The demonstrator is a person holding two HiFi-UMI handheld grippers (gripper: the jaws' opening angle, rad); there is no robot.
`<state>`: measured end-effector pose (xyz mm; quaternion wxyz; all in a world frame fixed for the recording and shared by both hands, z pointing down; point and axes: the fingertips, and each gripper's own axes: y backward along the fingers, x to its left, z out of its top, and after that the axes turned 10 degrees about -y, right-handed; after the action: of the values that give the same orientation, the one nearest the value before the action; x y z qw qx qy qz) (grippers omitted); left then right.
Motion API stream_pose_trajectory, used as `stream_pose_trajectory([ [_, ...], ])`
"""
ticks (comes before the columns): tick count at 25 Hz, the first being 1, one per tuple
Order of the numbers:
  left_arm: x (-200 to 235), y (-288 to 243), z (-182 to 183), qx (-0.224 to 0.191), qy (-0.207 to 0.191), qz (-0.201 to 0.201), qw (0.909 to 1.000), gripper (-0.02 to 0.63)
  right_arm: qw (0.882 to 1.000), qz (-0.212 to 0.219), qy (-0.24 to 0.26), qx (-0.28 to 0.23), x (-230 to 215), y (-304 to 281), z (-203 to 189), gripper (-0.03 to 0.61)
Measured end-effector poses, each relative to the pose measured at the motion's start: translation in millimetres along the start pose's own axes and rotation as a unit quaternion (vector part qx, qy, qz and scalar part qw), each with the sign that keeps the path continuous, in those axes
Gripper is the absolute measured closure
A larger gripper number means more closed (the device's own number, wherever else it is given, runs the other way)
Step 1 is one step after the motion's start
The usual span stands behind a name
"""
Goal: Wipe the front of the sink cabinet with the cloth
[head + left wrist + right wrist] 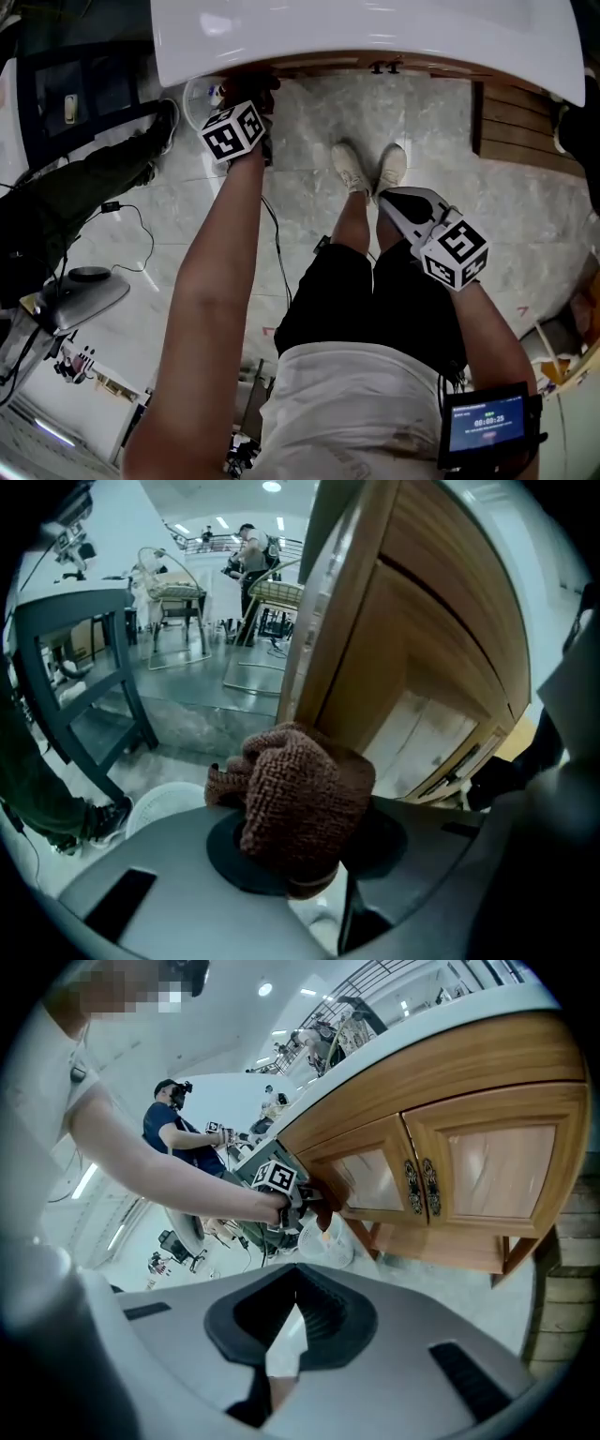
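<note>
Head view: your left tongs (251, 92) reach into the upper left of the frame, under the edge of the white sink top (375, 28). Your right tongs (386, 195) hang at centre right, above your legs.

Left gripper view: the brown knitted cloth (300, 794) fills the centre, clenched between the jaws, just beside the wooden sink cabinet (394, 649) at upper right.

Right gripper view: the jaws are pressed together and hold nothing. Left of centre the cloth sits at the cabinet front, with the door handles (422, 1185) to its right.
</note>
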<state>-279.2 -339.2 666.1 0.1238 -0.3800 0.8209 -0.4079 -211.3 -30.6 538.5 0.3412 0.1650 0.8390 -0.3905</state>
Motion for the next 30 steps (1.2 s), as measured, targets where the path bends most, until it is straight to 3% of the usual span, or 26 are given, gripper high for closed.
stream_pose_trajectory([
  [6,-0.2,-17.0,-10.8,0.017,-0.050,-0.021,0.9984,0.503,1.000,-0.006,-0.004,0.019,6.0,-20.4,-6.0,0.565],
  [16,-103.4,-45.0,-1.8,0.013,-0.115,-0.087,0.9894,0.503,0.999,0.030,-0.013,0.030,-8.6,-14.9,-16.8,0.565],
  [21,-154.4,-73.5,-4.7,0.010,-0.114,-0.109,0.9875,0.503,0.997,0.044,-0.005,0.060,-44.1,-0.7,-37.8,0.565],
  [27,-203.9,-79.7,-24.1,0.015,-0.144,-0.185,0.9720,0.503,0.996,0.033,0.003,0.083,-55.4,4.5,-47.7,0.565],
  [30,-226.1,-89.1,-34.3,0.013,-0.107,-0.218,0.9700,0.503,0.995,0.028,0.009,0.095,-62.5,6.3,-50.3,0.565],
])
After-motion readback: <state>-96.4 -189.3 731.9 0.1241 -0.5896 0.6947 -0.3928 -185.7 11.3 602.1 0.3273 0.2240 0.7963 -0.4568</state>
